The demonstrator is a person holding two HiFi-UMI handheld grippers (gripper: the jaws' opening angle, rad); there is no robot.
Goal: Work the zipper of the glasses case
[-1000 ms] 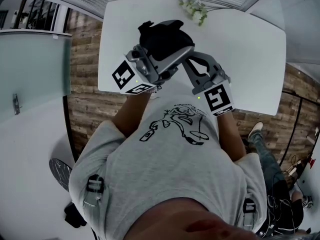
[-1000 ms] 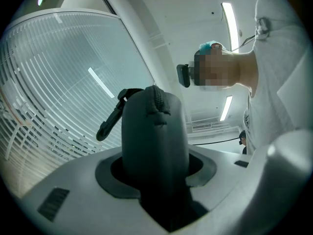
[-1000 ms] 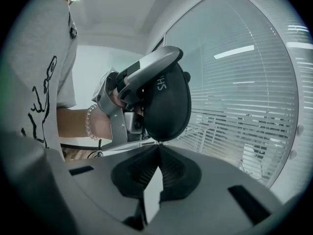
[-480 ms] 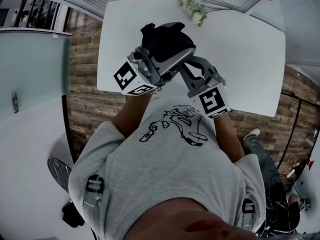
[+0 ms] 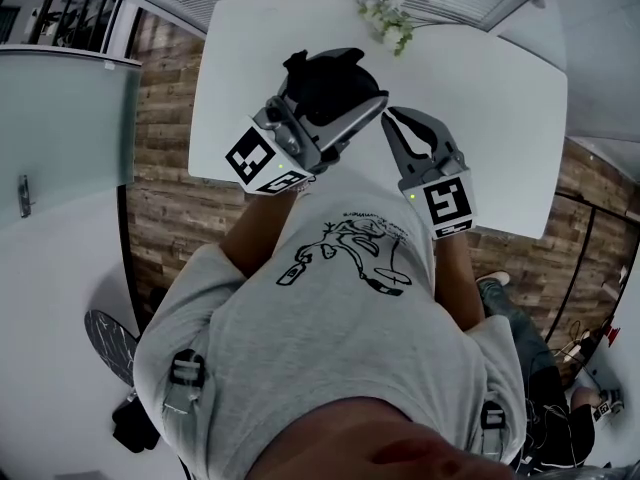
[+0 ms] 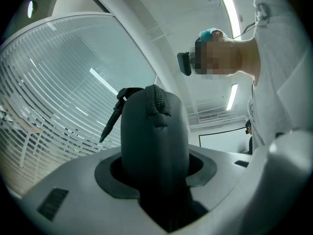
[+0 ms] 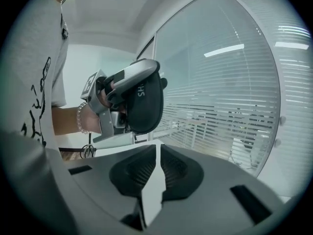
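glasses case is held up over white counter, clamped in left claw. zipper seam is seen at top end, judged closed there; rest of track hidden. pull tab sticks out sideways, ungrasped. right claw is pressed together, empty, just beside case, apart from it. pull judged yet to be made. open air all round; flowers well apart at far counter edge.
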